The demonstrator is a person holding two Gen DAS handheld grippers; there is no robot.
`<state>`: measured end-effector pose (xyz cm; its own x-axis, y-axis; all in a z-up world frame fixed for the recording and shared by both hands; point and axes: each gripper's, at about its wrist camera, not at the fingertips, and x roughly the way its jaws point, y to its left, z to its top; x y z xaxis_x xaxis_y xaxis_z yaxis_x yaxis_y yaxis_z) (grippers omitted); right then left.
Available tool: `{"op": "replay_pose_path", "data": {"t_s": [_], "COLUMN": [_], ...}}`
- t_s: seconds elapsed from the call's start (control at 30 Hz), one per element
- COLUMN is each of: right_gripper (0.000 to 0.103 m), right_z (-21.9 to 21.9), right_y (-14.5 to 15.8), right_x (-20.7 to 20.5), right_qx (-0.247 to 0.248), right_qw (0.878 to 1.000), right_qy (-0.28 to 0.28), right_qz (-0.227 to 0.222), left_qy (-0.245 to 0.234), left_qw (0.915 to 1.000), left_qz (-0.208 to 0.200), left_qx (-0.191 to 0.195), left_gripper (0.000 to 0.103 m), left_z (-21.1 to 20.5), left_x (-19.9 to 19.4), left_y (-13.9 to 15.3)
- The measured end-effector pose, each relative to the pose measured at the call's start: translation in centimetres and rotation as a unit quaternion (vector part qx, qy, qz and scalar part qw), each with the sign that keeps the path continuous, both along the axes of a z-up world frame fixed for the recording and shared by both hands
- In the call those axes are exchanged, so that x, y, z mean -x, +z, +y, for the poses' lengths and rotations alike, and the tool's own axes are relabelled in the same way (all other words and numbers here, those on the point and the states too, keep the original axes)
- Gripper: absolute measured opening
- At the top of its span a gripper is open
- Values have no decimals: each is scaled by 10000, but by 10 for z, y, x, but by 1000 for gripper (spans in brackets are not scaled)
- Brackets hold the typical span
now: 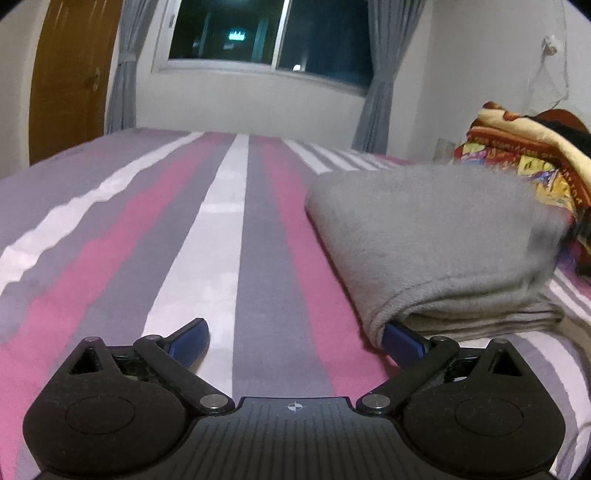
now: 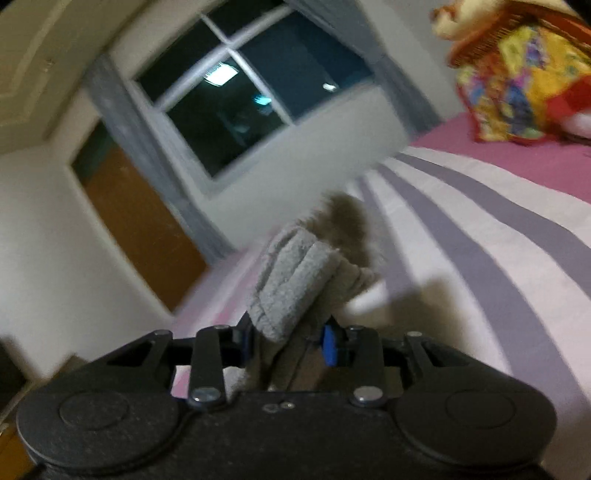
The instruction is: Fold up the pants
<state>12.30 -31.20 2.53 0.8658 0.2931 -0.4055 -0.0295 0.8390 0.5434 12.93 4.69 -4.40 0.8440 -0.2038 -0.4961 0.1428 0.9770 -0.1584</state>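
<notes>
The left claw sits low and level over the striped bed with its blue fingers spread wide, the right-side finger tucked under the near hem of the grey fleece pants, which lie folded on the bed's right side before a colourful blanket. The right claw is tilted, rolled to one side, and pinched closed on a bunched stack of the pants' edges, held above the bed.

Working in a home bedroom at night

I'm looking across a bed with a pink, grey and white striped sheet, toward a dark window with grey curtains, a wooden door, and a colourful blanket.
</notes>
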Motion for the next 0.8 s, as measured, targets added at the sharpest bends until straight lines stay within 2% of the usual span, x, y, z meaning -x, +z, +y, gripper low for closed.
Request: {"op": "replay_pose_path", "data": {"t_s": [0.03, 0.07, 0.13, 0.23, 0.3, 0.43, 0.5, 0.57, 0.63, 0.7, 0.8], "right_gripper": [34, 35, 36, 36, 35, 35, 35, 36, 36, 38, 44], "right_z": [-2, -6, -11, -1, -1, -5, 0, -1, -5, -4, -12], "right_y": [-24, -47, -52, -47, -38, -13, -21, -47, -49, -43, -40], "right_x": [-13, -21, -10, -7, -13, 2, 3, -6, -6, -3, 6], "right_qx": [35, -145, -384, -124, -135, -406, -105, -23, -217, -157, -29], "right_qw": [9971, 9901, 9934, 9939, 9946, 9983, 9981, 9921, 9925, 9930, 9936], "right_qy": [-57, 10, -12, 22, 76, 196, 30, -37, -105, -72, 22], "right_qz": [762, 1393, 1077, 1096, 1024, 358, 599, 1254, 1200, 1169, 1133], "left_qy": [-4, -2, 10, 33, 87, 118, 107, 76, 75, 51, 87], "left_qw": [10000, 10000, 9999, 9999, 9999, 9998, 9998, 9998, 9998, 9997, 9985], "left_qz": [65, 84, 102, 98, 40, 81, 94, 129, 166, 237, 466], "left_qx": [-5, -39, -78, -41, 109, 136, 132, 103, 56, 40, 278], "left_gripper": [100, 100, 100, 100, 100, 100, 100, 100, 100, 100, 100], "left_z": [0, -1, -2, -2, 2, 2, 2, 2, 2, 2, 13], "left_x": [-2, -2, -1, -2, 1, -1, -1, -2, -2, -1, 4], "left_y": [-1, -2, -2, -3, -2, -4, -5, -6, -5, -3, 3]}}
